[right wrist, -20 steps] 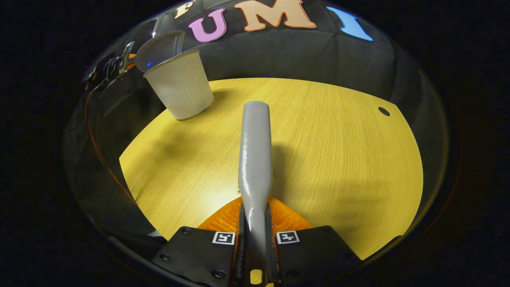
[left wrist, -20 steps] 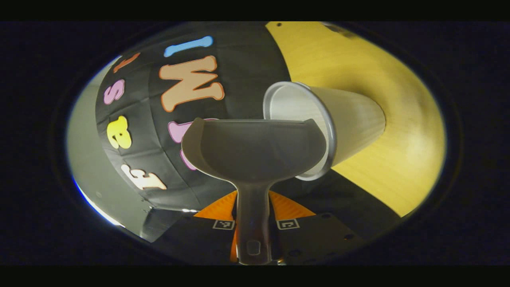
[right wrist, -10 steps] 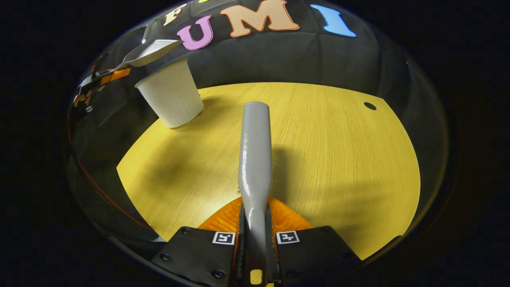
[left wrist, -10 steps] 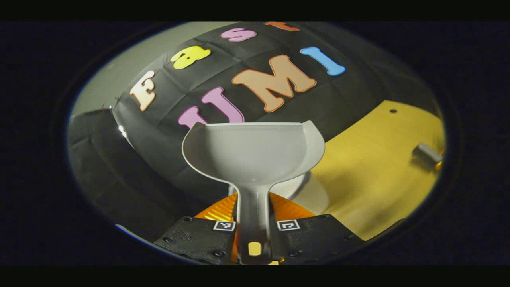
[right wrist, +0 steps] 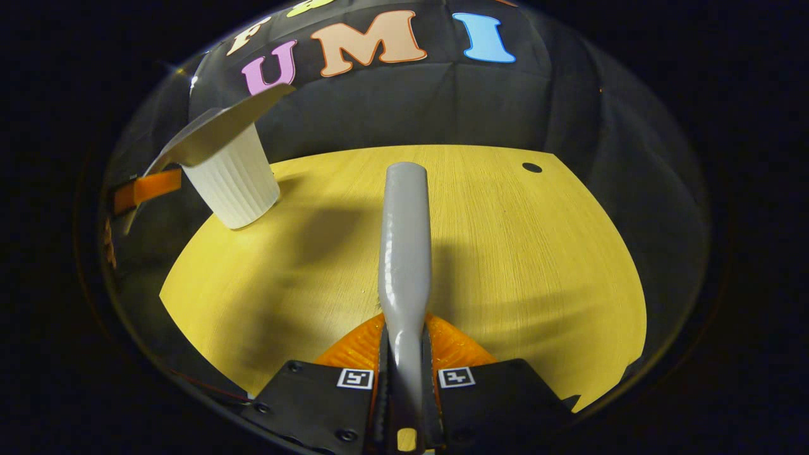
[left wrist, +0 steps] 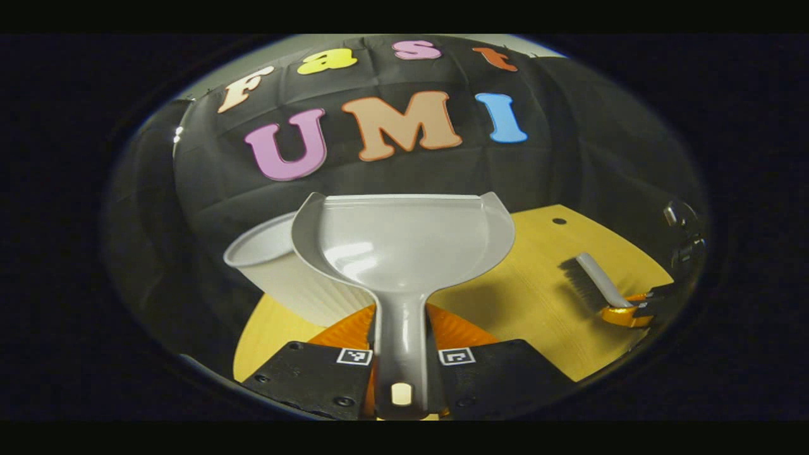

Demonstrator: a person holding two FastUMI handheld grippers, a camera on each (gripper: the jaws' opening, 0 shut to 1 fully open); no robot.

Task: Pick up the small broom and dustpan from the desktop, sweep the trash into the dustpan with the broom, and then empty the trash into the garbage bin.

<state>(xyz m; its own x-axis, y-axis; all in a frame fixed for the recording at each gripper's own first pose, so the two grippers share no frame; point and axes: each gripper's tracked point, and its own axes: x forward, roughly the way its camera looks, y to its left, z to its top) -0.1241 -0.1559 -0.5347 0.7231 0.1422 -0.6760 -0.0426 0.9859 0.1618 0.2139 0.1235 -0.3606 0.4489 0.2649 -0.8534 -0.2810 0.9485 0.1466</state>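
Observation:
My left gripper [left wrist: 402,341] is shut on the handle of the grey dustpan [left wrist: 404,243], which I hold level with its pan empty, just above and in front of the white ribbed garbage bin [left wrist: 281,278]. My right gripper [right wrist: 404,354] is shut on the handle of the small grey broom [right wrist: 404,240], held over the yellow desktop [right wrist: 505,253]. In the left gripper view the broom [left wrist: 594,281] shows its dark bristles pointing down near the table's right part. In the right gripper view the dustpan [right wrist: 215,129] hovers over the bin [right wrist: 234,183] at the far left.
A small dark hole [right wrist: 532,167] marks the yellow desktop near its back edge. The black cloth wall [left wrist: 569,151] stands close behind the table and the bin. The bin sits near the table's back left corner.
The dustpan has swung back from a steep tilt over the bin's mouth to level and come off the bin. The broom has barely moved.

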